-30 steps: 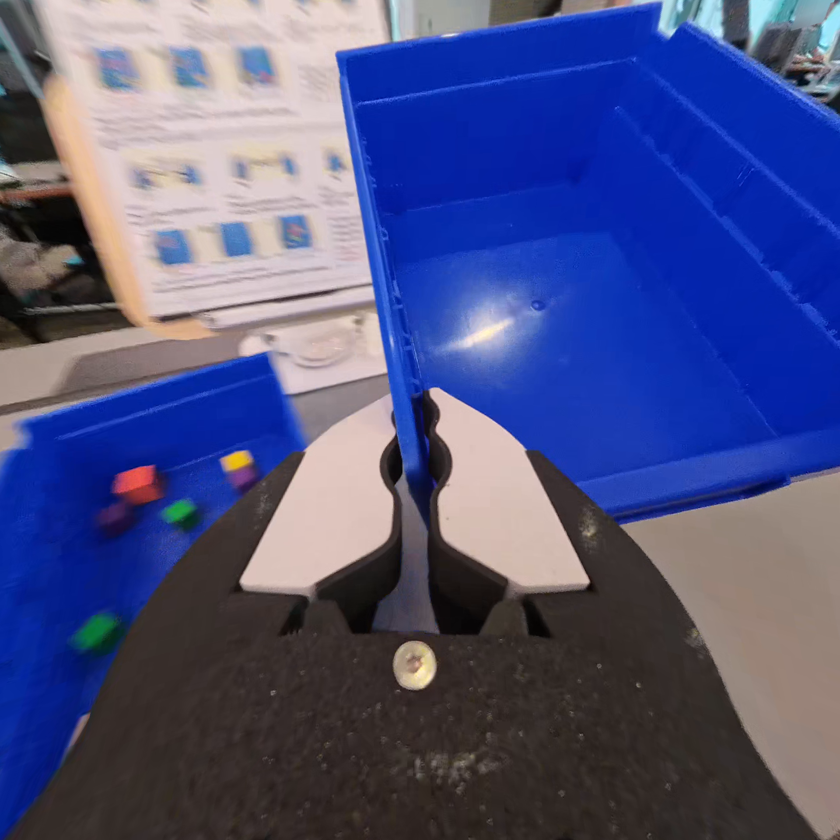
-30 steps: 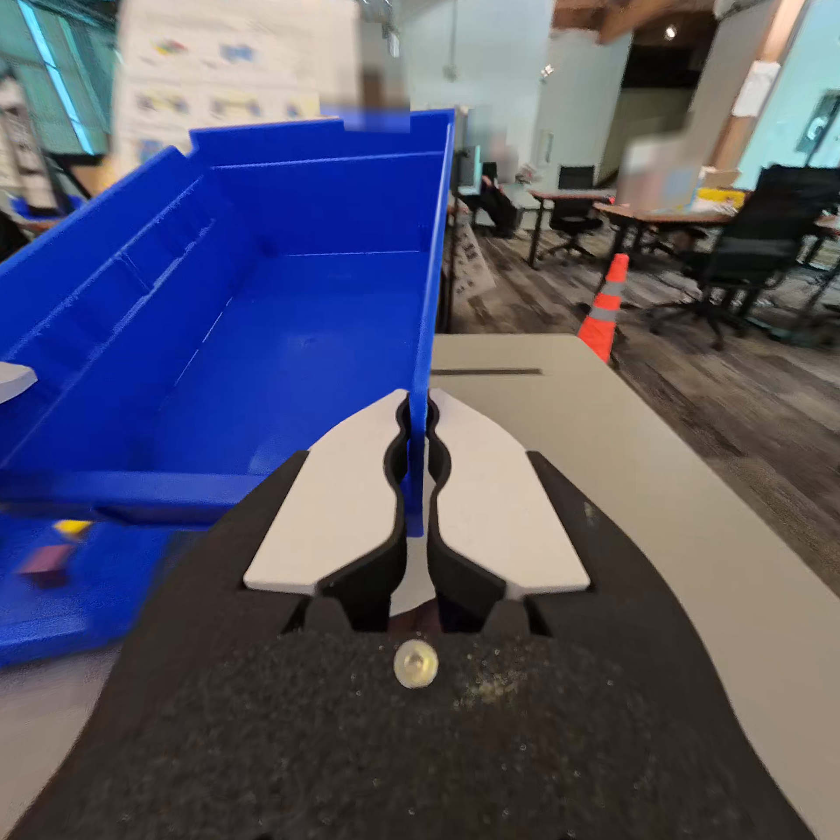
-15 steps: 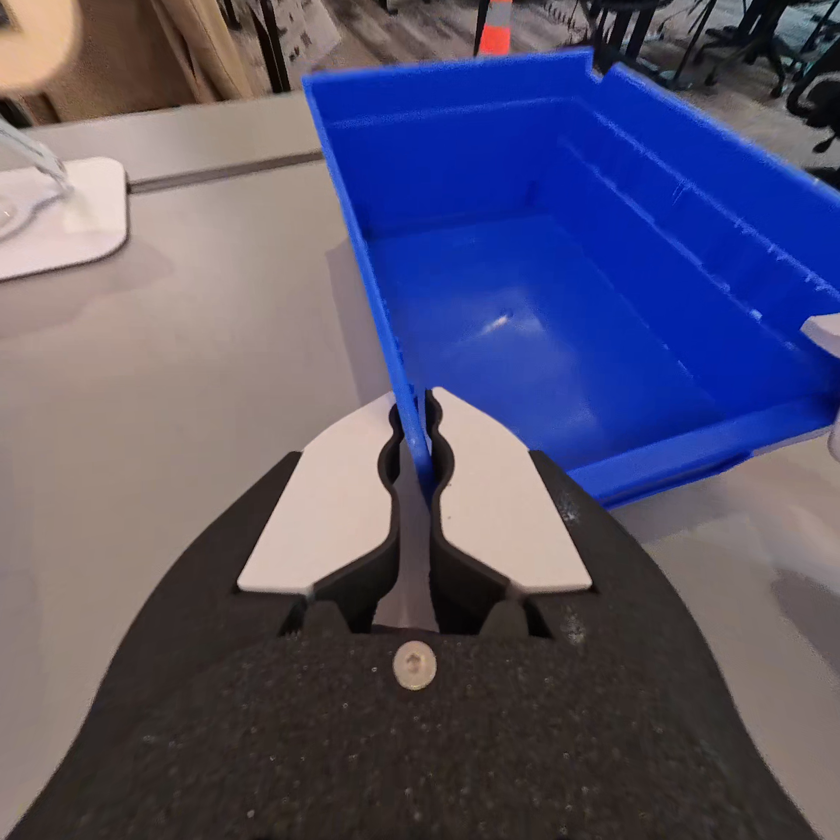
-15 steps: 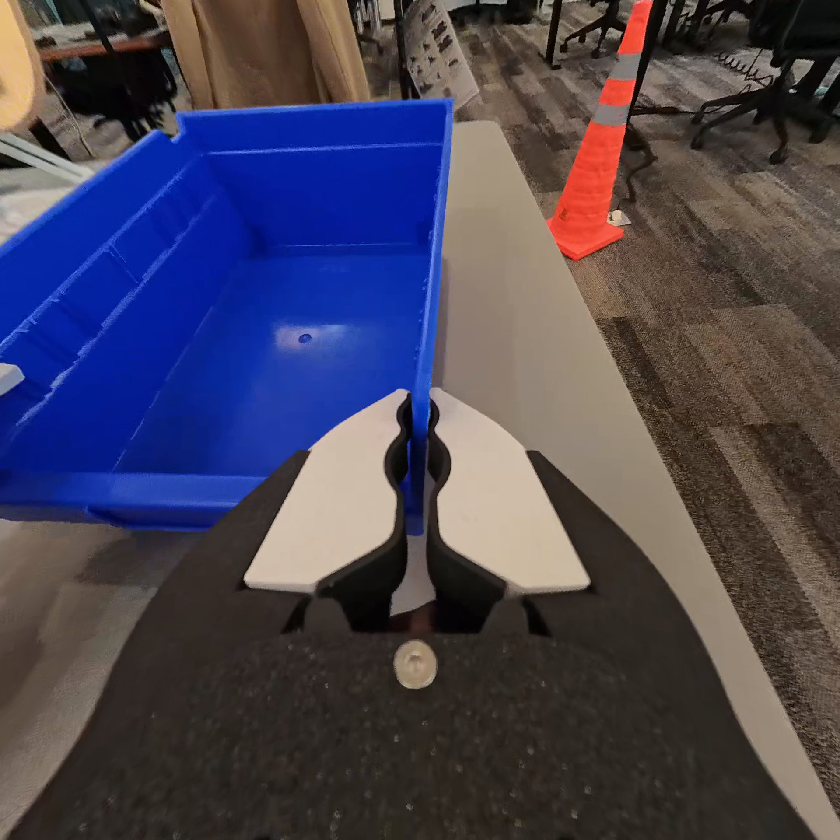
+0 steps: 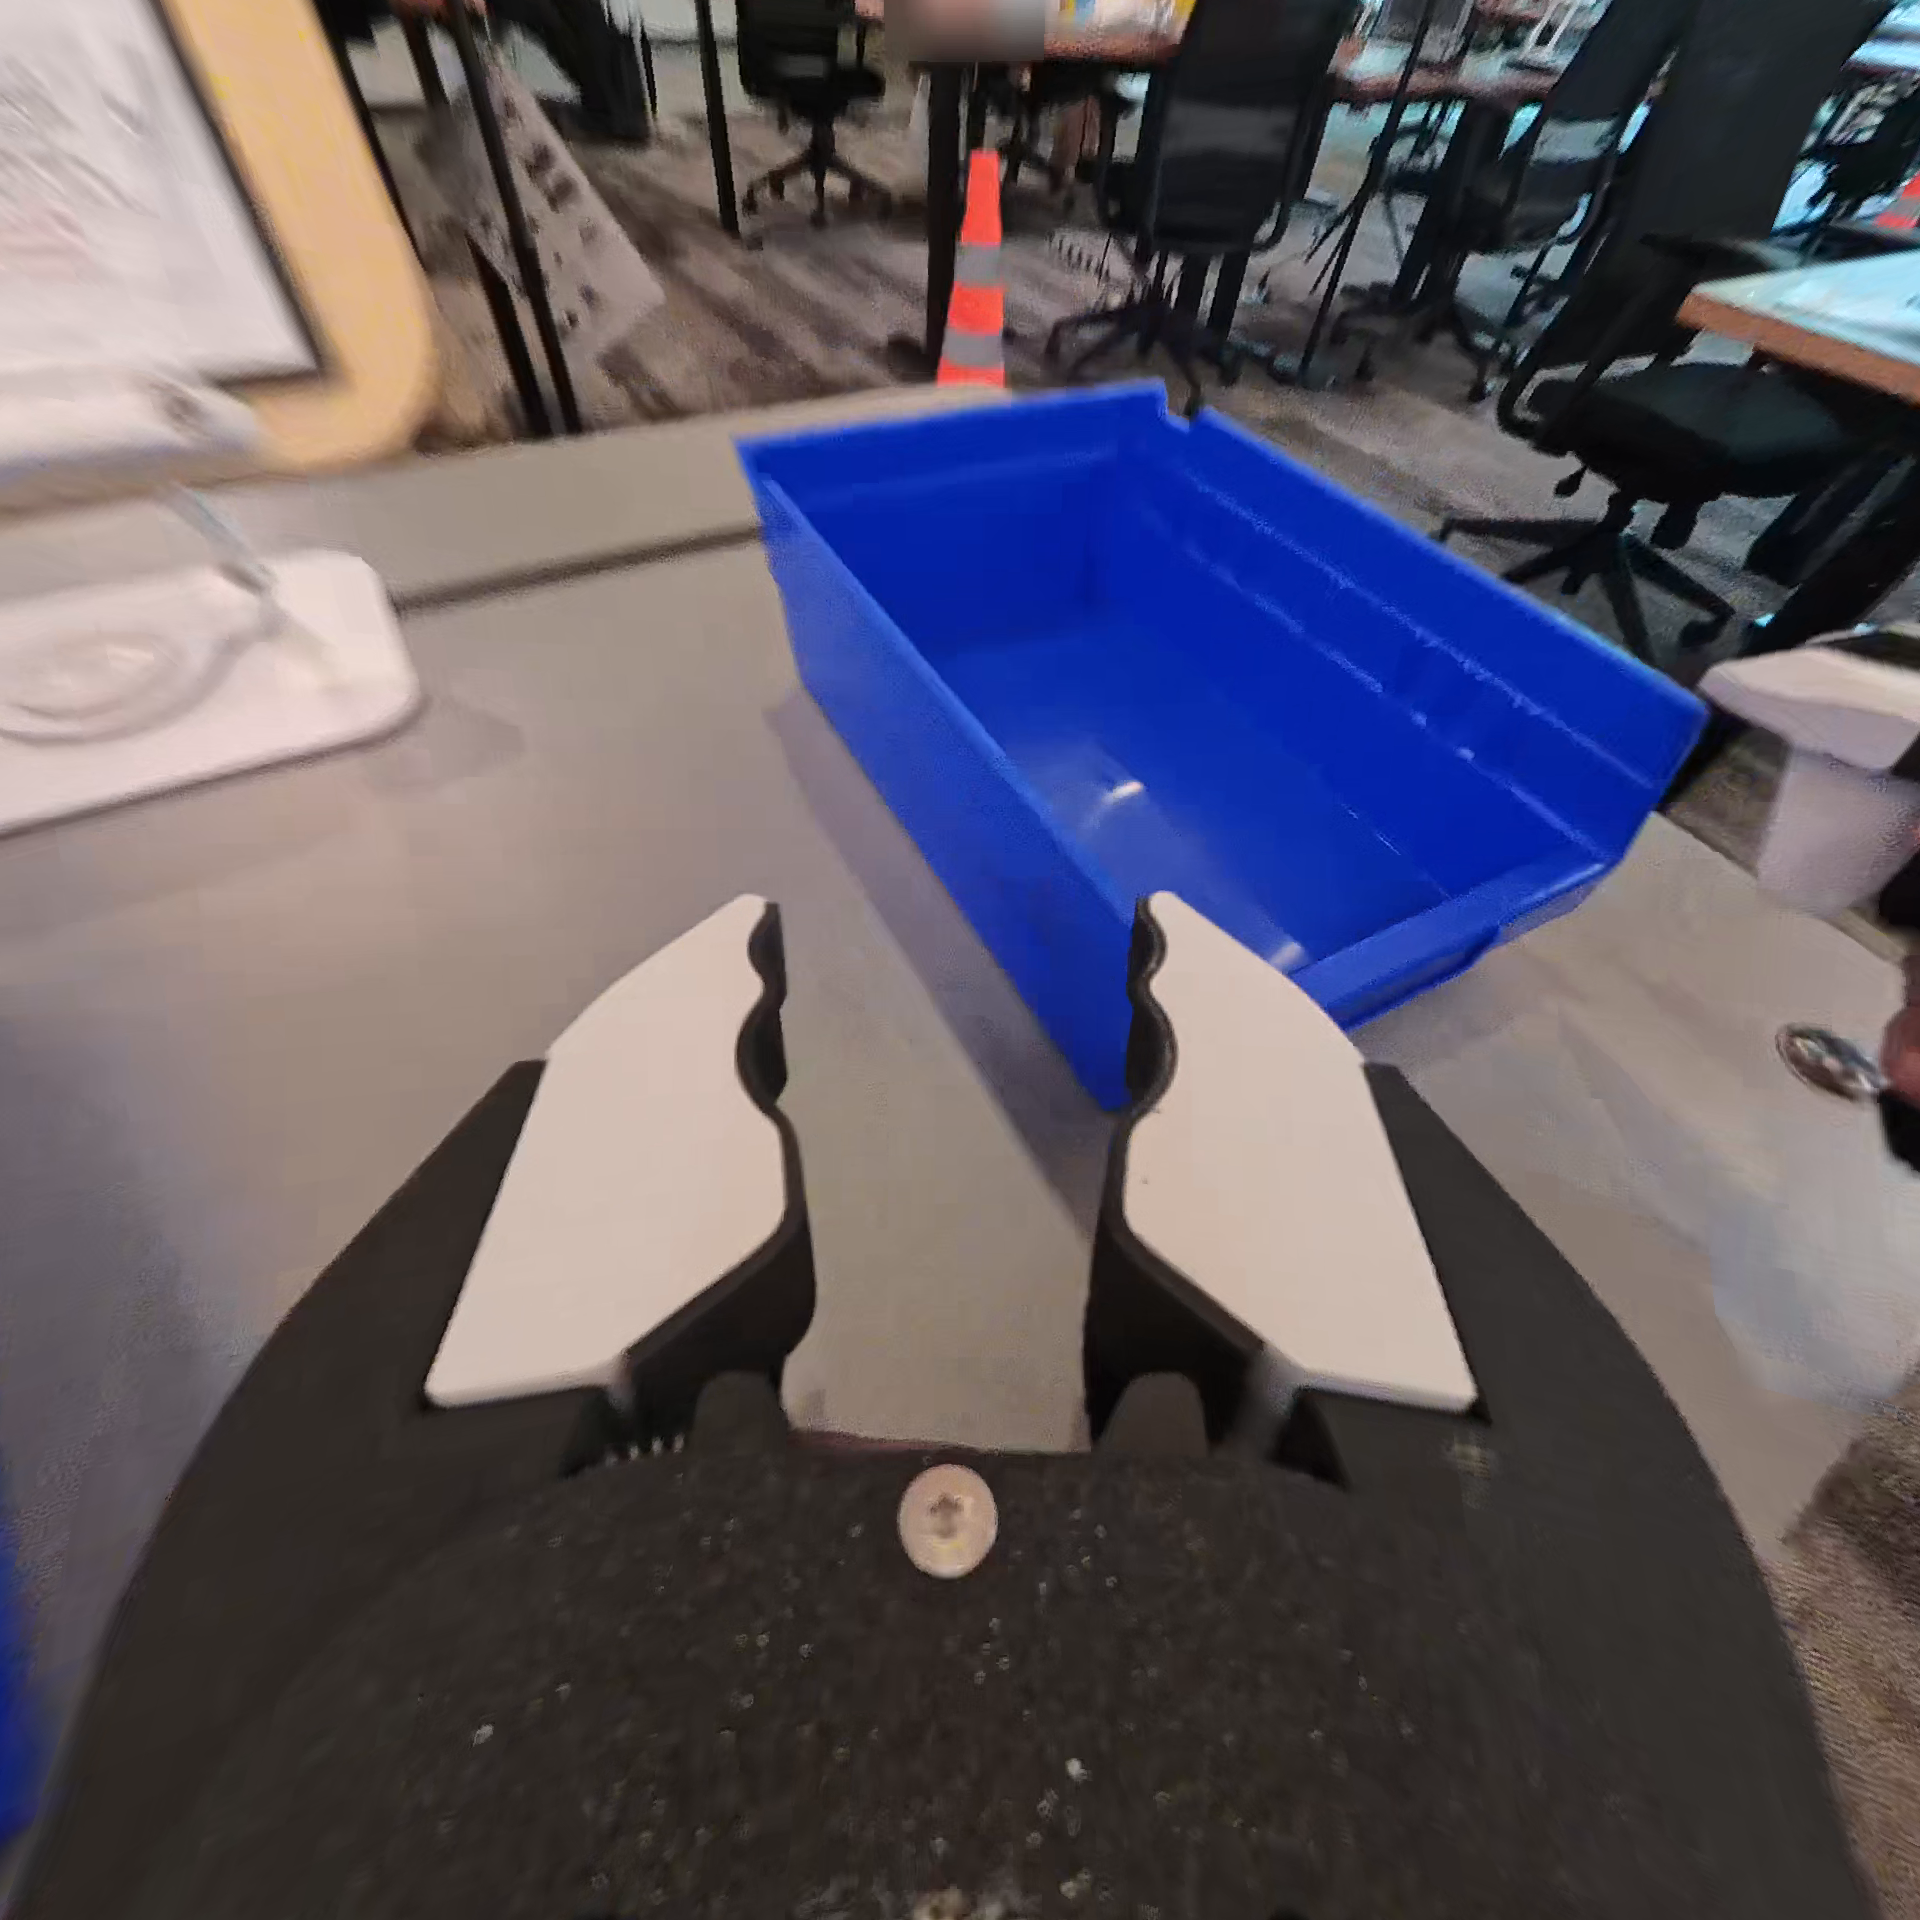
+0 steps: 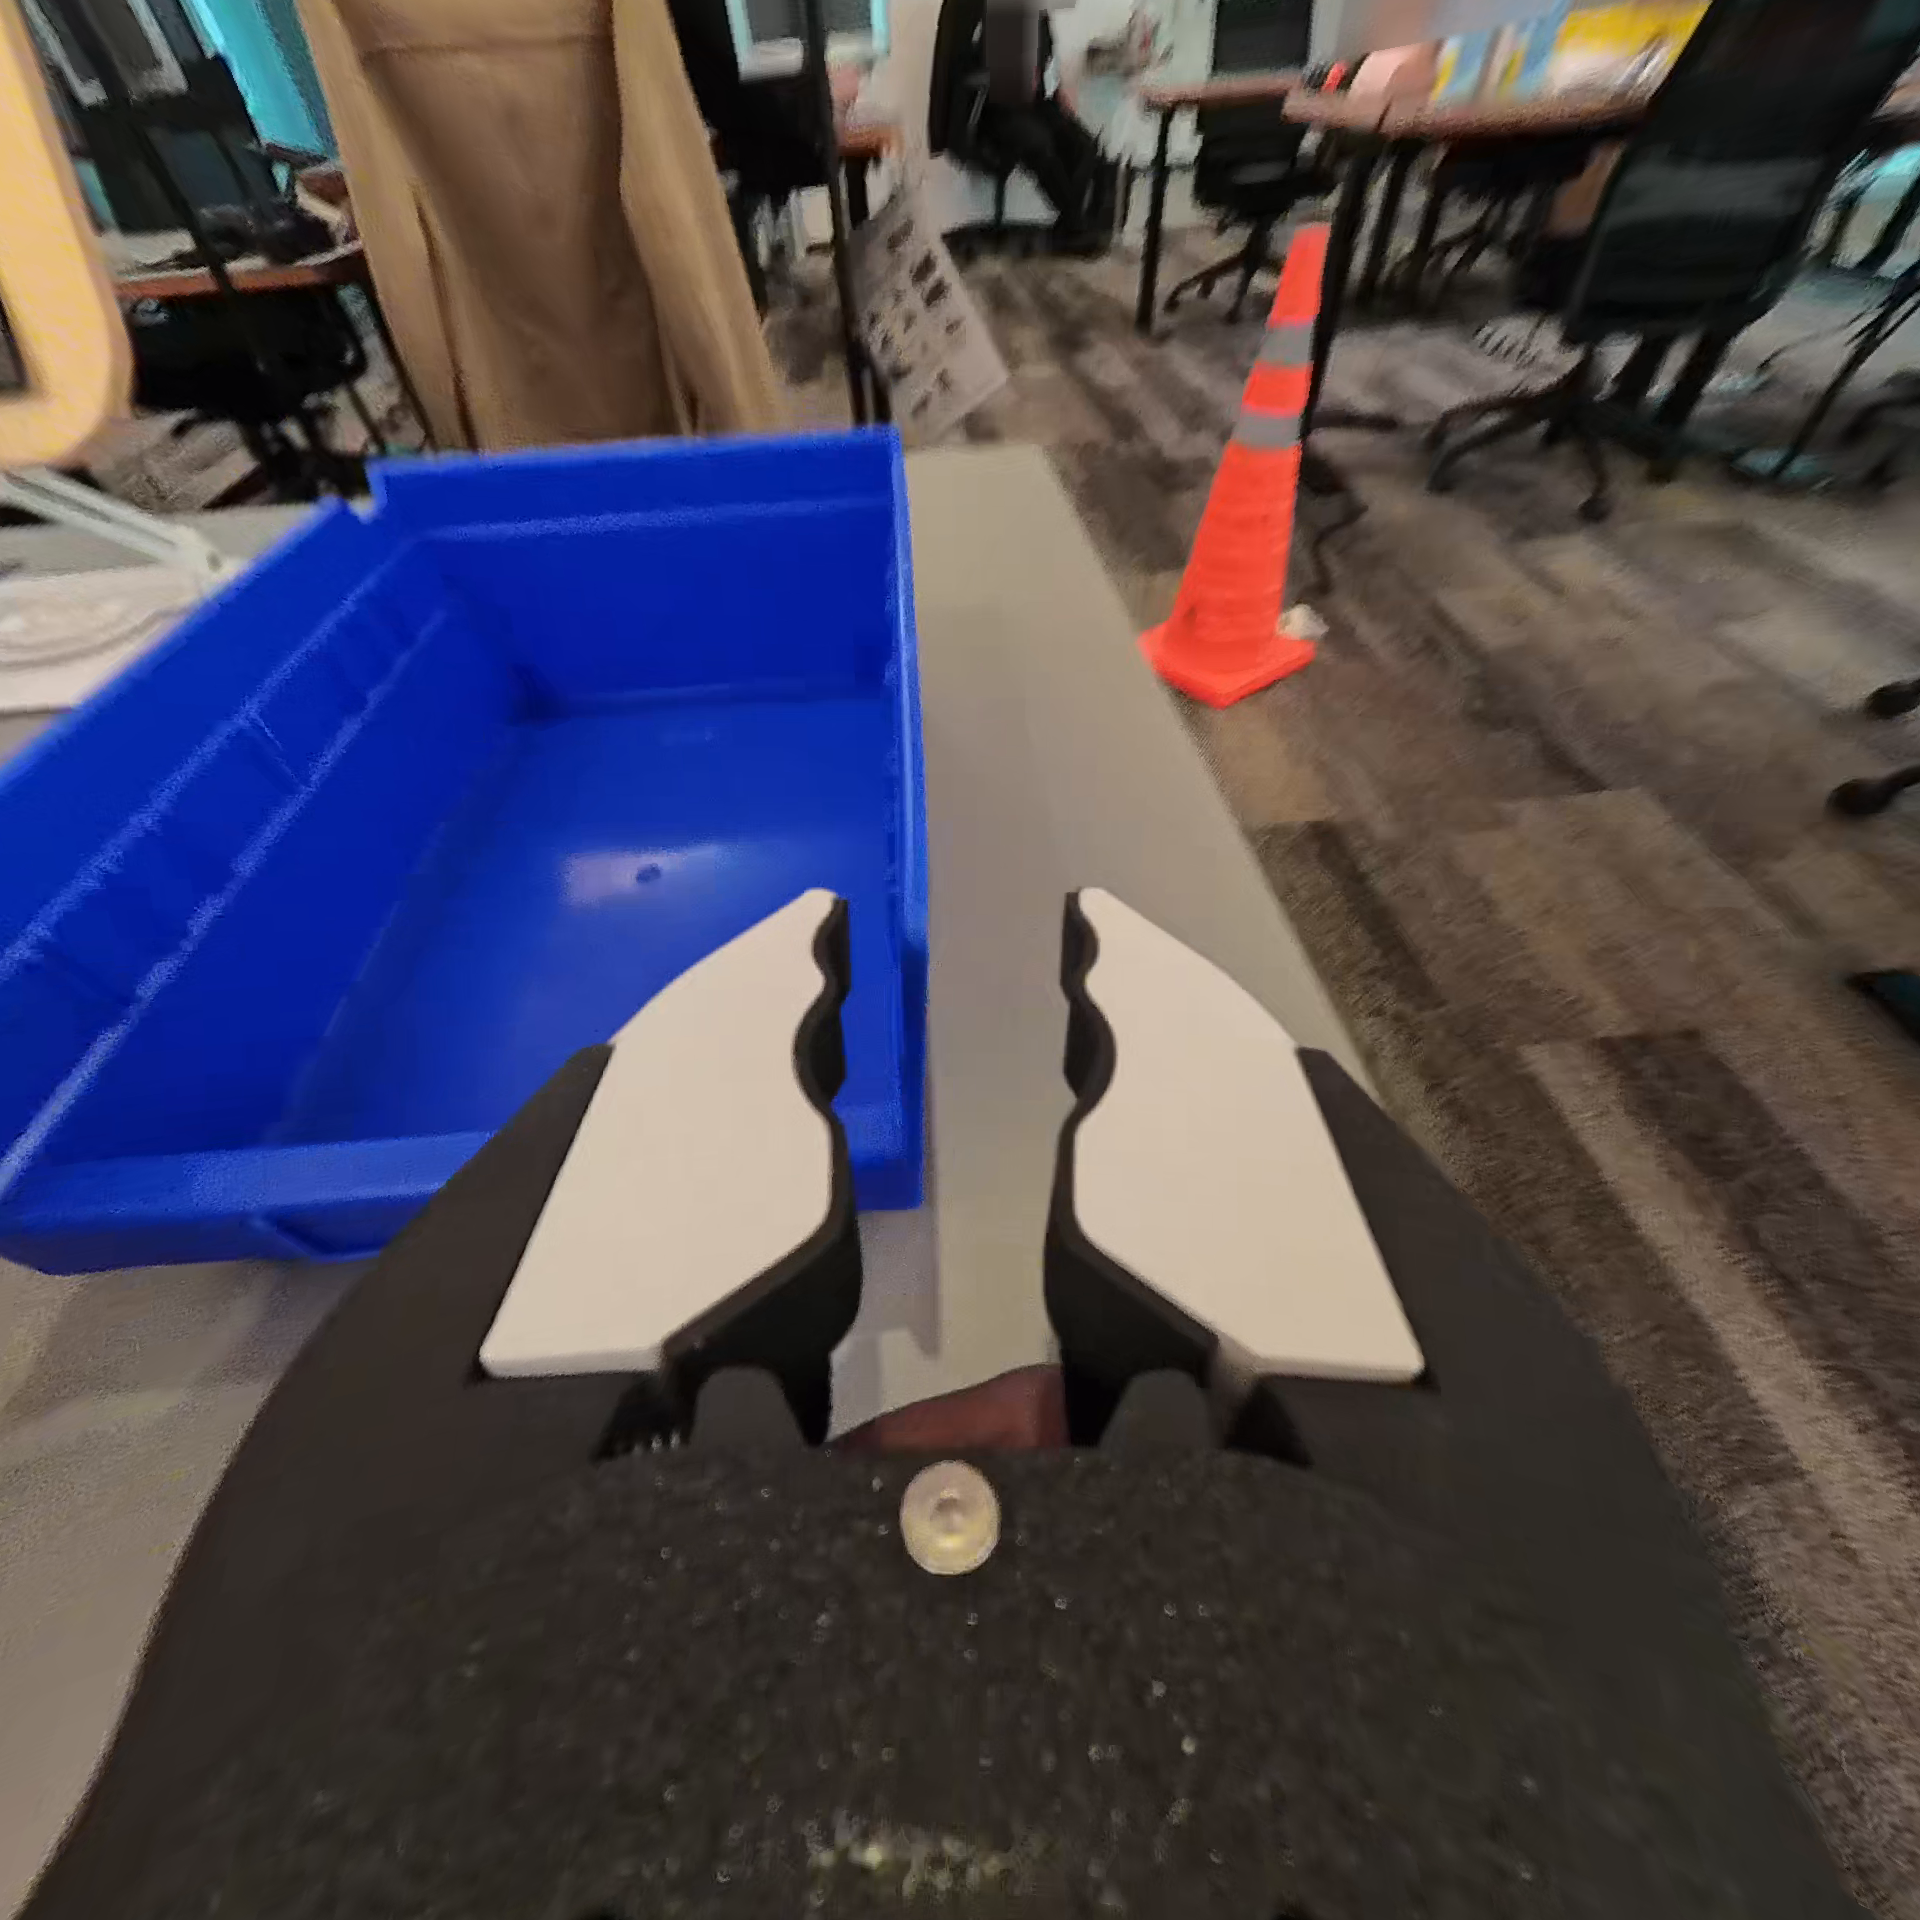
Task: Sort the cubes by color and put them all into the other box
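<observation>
box [image 5: 1226,717] empty on table [image 5: 582,935] | left gripper [image 5: 954,935] spread, box ahead-right | right gripper [image 6: 954,925] spread, box ahead-left | no cubes in view

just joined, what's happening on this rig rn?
Both tongs are open and holding nothing. An empty blue bin sits on the grey table, with the left tongs at its near left corner and the right tongs straddling its right wall without gripping it. No cubes are in view, and none are in this bin yet. An orange traffic cone stands on the floor beyond.
</observation>
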### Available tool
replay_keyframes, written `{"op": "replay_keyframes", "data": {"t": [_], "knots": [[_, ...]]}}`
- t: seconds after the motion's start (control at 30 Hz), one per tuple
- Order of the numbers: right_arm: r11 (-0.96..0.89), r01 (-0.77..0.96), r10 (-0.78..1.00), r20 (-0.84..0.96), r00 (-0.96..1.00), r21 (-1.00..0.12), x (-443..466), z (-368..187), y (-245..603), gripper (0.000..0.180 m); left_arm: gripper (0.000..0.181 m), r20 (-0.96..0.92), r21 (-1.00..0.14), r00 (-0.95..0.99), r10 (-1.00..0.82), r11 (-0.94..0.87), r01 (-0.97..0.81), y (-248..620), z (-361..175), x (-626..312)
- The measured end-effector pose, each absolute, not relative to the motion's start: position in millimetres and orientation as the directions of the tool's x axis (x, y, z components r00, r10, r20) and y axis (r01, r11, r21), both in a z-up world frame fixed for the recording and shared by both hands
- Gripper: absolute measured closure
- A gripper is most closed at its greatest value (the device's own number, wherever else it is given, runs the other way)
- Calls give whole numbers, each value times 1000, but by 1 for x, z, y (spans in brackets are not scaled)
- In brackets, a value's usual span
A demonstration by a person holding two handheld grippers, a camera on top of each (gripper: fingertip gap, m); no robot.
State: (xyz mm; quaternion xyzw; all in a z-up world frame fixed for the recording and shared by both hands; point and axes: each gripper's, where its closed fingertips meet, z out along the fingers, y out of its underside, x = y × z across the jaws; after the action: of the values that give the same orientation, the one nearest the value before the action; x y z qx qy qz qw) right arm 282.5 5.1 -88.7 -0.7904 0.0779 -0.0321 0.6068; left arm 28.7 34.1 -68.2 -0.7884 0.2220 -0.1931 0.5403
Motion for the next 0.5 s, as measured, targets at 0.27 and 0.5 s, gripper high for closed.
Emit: {"op": "replay_keyframes", "data": {"t": [0.27,0.5], "knots": [[28,13,110,16,994,-1000,123,40,-25,140,117,-28,-978,883,-469,-169,-121,-1,17,-204],[-231,-44,476,-153,866,-972,-147,-60,4,137,115,9,-936,980,-198,-346,-61,14,-66,-369]]}}
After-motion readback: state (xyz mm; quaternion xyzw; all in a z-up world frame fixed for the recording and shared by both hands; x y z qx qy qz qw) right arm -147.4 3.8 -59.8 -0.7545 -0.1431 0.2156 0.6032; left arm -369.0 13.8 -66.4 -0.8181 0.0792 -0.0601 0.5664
